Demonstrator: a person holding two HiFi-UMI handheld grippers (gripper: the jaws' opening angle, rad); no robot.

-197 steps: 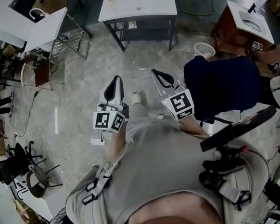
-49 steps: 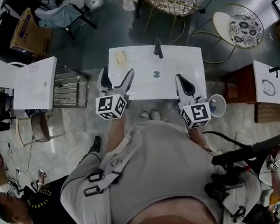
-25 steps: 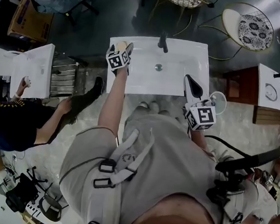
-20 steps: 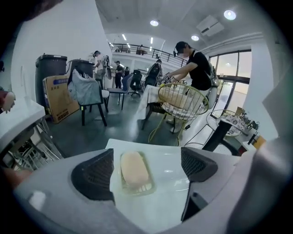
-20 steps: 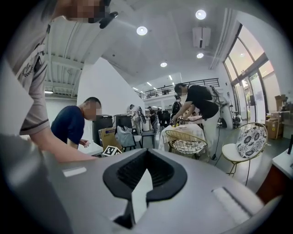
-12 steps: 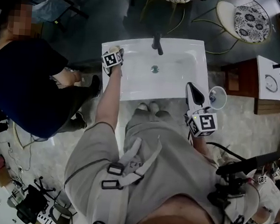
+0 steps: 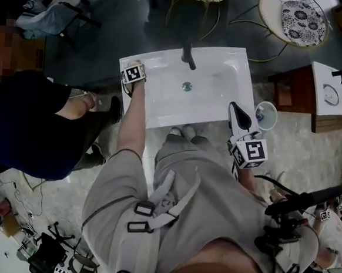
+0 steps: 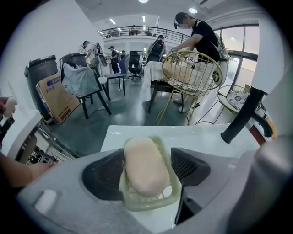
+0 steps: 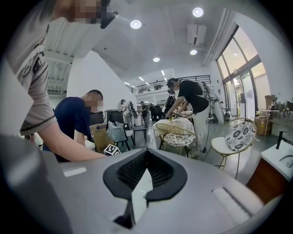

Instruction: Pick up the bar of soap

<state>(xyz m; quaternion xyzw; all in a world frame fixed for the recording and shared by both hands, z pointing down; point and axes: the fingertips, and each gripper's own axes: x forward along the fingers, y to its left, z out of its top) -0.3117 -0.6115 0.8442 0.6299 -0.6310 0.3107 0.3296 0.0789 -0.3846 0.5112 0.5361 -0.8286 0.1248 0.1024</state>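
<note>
Presently closing the left tongs [image 8: 147, 153] either side of the bar of soap [image 8: 144, 167], not yet gripping; lying between those tongs in a pale green dish [image 8: 171, 194] on the white sink [image 7: 212, 101]; holding the right tongs [image 9: 145, 157] pinched together, empty, well away from the soap.

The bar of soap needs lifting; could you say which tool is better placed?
Left: the left tool straddles the cream oval bar of soap in the pale green dish, jaws closing around it; the right tool is shut near the white basin's right edge.
</note>
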